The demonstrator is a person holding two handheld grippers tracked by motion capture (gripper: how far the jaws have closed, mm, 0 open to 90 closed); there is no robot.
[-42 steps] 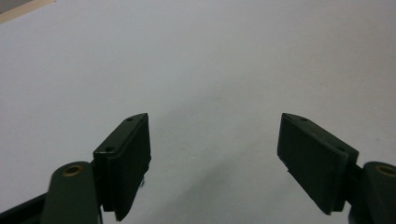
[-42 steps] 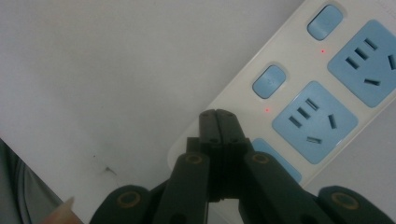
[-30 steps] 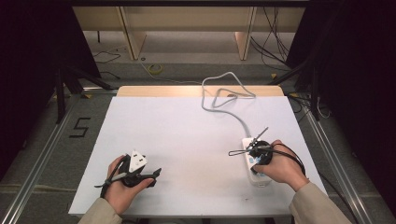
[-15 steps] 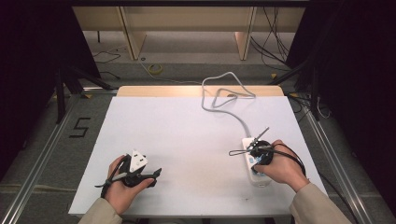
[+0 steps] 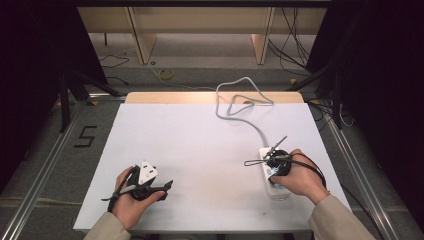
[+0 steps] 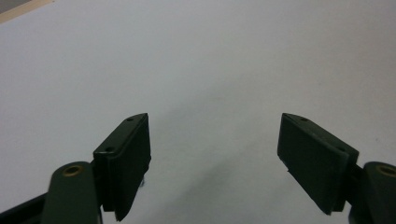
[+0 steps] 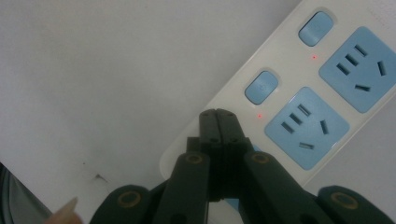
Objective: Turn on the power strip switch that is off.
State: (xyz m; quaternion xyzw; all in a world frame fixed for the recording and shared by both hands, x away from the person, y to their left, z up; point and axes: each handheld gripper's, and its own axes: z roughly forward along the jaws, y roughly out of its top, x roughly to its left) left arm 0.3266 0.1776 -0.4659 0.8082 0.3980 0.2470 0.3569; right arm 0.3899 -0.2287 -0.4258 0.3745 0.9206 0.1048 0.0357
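Two hand-held black tools sit low over a wide white surface [image 5: 200,150], one in each of the person's hands. The left tool [image 5: 150,186] rests near the surface's near-left corner, gripped by the left hand [image 5: 131,200], with a grey three-cornered plate on top. In the left gripper view its jaws stand wide apart with nothing between them, and bare white surface lies beyond; the left tool [image 6: 215,158] has hold of nothing.

The right tool [image 5: 272,161] is held by the right hand [image 5: 297,177] at the right side of the surface, directly above a white plastic power strip with light blue sockets [image 5: 274,187]. In the right gripper view the right tool [image 7: 217,122] has its jaws pressed together, tips meeting, with nothing caught between them. The tips lie over the near edge of the power strip [image 7: 299,93], just beside a light blue rocker switch [image 7: 261,87]; whether they touch the strip cannot be told. Two small red lights glow on the strip, one beside each of the two switches in view, and two light blue socket faces sit next to them.

A grey-white cable [image 5: 240,100] runs from the strip's far end toward the back of the surface, looping near the pale wooden far edge [image 5: 170,97]
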